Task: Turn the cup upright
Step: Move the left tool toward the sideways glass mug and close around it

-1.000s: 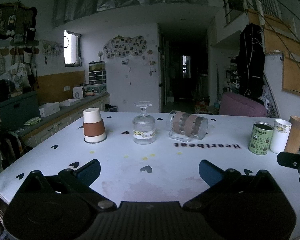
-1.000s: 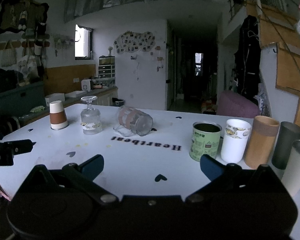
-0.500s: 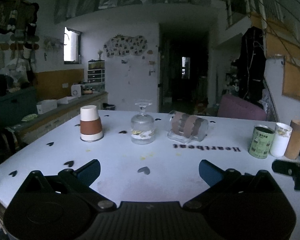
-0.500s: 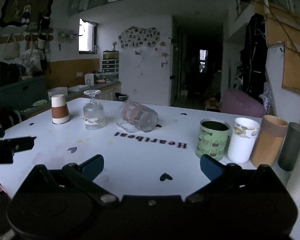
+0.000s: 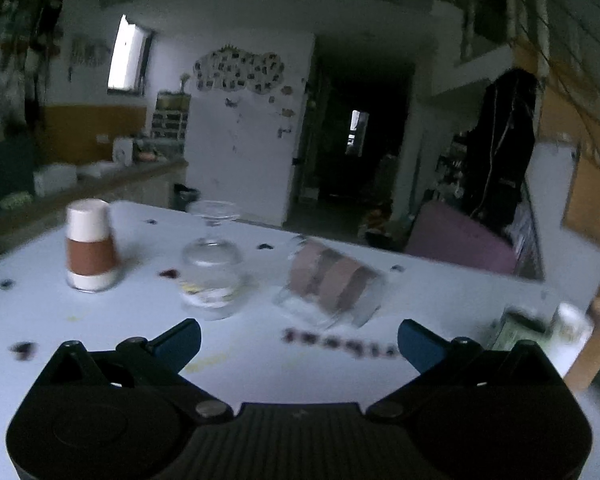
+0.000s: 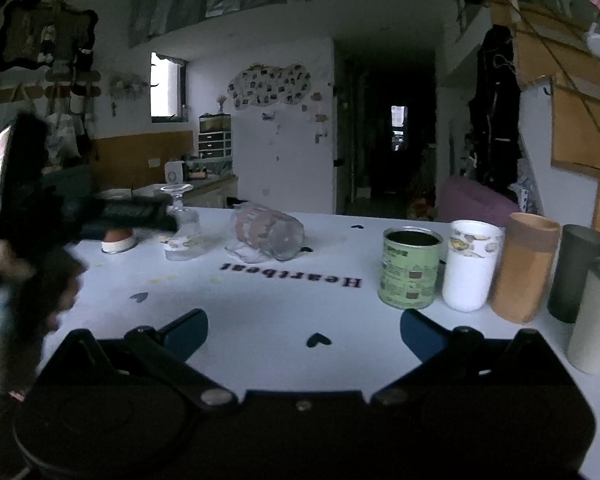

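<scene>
A clear glass mug with pink-brown bands [image 5: 332, 284] lies on its side on the white table [image 5: 260, 360]; it also shows in the right wrist view [image 6: 266, 232]. A stemmed glass [image 5: 212, 268] stands upside down to its left, and a brown-sleeved paper cup [image 5: 89, 246] stands upside down further left. My left gripper [image 5: 299, 340] is open and empty, a short way in front of the mug and glass. My right gripper [image 6: 304, 330] is open and empty over the table's near part. The left gripper shows blurred at the left of the right wrist view [image 6: 132, 216].
A green tin [image 6: 410, 268], a white cup [image 6: 472, 264], a tan cup [image 6: 526, 266], a dark tumbler [image 6: 576, 272] and a pale cup [image 6: 598, 316] stand in a row at the table's right. Black lettering [image 6: 292, 276] and heart stickers mark the tabletop.
My left gripper has moved forward and left toward the cups and tilted; its view is blurred. It now reaches into the right wrist view near the paper cup. The right gripper has barely moved.
</scene>
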`<control>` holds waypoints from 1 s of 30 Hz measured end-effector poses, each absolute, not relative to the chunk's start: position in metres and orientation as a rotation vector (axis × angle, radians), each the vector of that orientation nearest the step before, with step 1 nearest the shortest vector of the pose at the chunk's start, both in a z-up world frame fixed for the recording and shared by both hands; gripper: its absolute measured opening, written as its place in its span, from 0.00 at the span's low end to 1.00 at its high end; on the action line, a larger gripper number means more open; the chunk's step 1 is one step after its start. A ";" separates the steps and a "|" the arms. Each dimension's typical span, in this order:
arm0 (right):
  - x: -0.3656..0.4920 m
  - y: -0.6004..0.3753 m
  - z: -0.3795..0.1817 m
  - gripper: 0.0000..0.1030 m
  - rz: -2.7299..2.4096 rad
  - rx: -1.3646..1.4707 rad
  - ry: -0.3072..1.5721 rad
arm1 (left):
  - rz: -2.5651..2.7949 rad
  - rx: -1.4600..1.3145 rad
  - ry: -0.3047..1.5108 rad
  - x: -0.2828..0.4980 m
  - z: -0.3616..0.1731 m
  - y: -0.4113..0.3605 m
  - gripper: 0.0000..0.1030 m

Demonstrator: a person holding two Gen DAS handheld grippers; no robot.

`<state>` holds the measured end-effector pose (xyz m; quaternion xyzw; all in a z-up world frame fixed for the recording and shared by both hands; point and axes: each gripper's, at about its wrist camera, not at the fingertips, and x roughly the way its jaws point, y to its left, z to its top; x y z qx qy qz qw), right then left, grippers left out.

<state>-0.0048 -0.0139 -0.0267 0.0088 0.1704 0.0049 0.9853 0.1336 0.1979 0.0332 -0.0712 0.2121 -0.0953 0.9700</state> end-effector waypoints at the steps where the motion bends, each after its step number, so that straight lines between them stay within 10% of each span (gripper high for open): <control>1: -0.005 -0.017 -0.029 1.00 0.005 0.020 0.345 | -0.189 -0.168 0.436 0.142 0.034 0.193 1.00; 27: 0.007 -0.084 -0.061 1.00 -0.124 0.081 0.422 | 0.093 -0.485 0.677 0.325 -0.012 0.107 0.97; 30: 0.008 -0.085 -0.061 1.00 -0.132 0.081 0.425 | 0.055 -0.504 0.679 0.324 -0.010 0.108 0.85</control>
